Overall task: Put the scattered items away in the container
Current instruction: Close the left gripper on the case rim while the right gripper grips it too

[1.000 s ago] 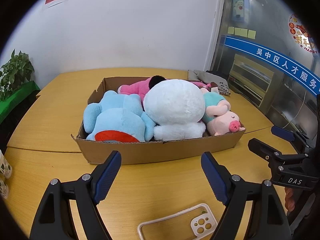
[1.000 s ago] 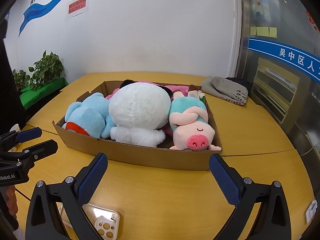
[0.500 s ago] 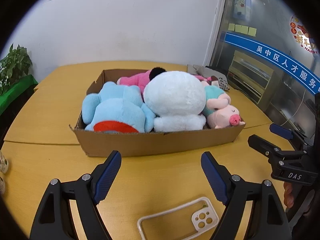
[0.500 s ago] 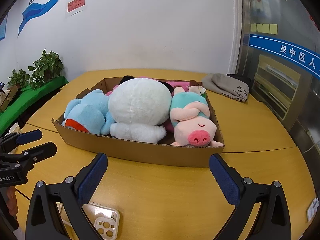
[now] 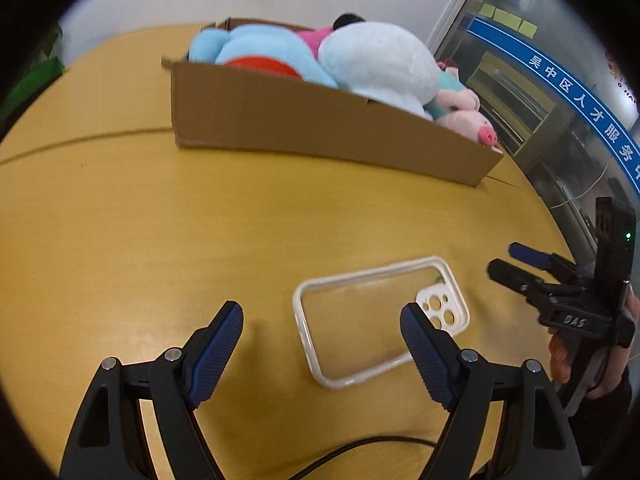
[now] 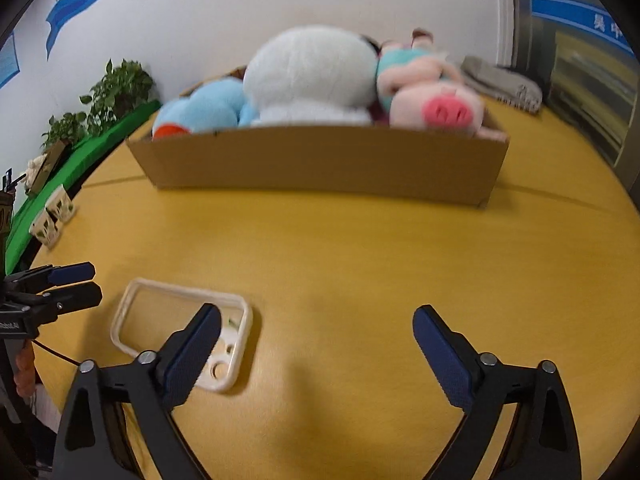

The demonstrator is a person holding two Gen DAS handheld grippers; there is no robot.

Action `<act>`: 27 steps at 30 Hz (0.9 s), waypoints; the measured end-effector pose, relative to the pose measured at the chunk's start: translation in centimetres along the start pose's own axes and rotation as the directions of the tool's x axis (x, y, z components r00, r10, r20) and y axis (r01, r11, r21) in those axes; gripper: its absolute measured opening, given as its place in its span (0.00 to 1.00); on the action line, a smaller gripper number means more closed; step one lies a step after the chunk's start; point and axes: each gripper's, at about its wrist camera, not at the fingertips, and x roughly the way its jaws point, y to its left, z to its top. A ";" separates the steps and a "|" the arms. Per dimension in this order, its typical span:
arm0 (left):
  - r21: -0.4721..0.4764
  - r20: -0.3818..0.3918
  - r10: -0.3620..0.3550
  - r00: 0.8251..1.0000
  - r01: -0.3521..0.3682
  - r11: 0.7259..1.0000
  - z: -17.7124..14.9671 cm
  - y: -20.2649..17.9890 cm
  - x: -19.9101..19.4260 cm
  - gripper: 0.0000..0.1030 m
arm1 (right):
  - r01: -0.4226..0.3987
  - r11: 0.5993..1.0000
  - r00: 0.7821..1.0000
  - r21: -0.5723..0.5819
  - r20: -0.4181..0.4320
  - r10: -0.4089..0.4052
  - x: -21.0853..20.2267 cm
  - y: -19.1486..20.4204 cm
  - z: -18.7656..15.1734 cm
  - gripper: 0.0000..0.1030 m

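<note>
On the table (image 5: 120,208), cardboard box (image 5: 320,128) packed with plush toys (image 5: 376,64), both grippers' fingers (image 5: 218,344) spread, empty.

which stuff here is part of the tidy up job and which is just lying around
Part of the job:
- cardboard box, the container
- plush toys, already in it
- clear phone case, loose on the table, apparently the item left

Just lying about:
- grey folded cloth behind the box
- potted plants at the left
- small white boxes at the table edge
</note>
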 end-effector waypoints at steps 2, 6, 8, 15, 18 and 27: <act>-0.015 -0.026 -0.015 1.000 0.015 1.000 -0.5 0.1 0.7 0.65 | -0.011 1.000 1.000 -0.015 -0.026 0.011 0.9 0.8 -0.7 0.85; -0.014 -0.072 -0.015 0.997 0.014 1.000 -0.9 -0.3 2.1 0.31 | -0.017 0.999 0.998 -0.051 -0.057 0.015 2.2 2.5 -1.6 0.76; -0.001 -0.063 -0.006 0.998 0.005 1.000 -1.0 -0.5 2.2 0.27 | -0.017 0.998 0.997 -0.055 -0.075 0.013 3.0 2.8 -2.0 0.68; 0.027 -0.062 0.018 0.998 -0.017 0.999 -0.9 -1.3 3.0 0.07 | 0.055 0.993 0.998 -0.102 -0.036 -0.059 3.3 4.1 -3.1 0.21; 0.017 -0.054 0.021 0.998 -0.020 1.000 -0.9 -1.2 2.9 0.07 | 0.072 0.993 0.997 -0.090 -0.017 -0.074 3.1 4.2 -3.5 0.21; 0.044 0.019 0.002 1.000 -0.003 0.999 0.1 -2.1 1.1 0.06 | 0.067 0.997 0.997 -0.037 0.045 -0.066 0.6 2.9 -2.9 0.08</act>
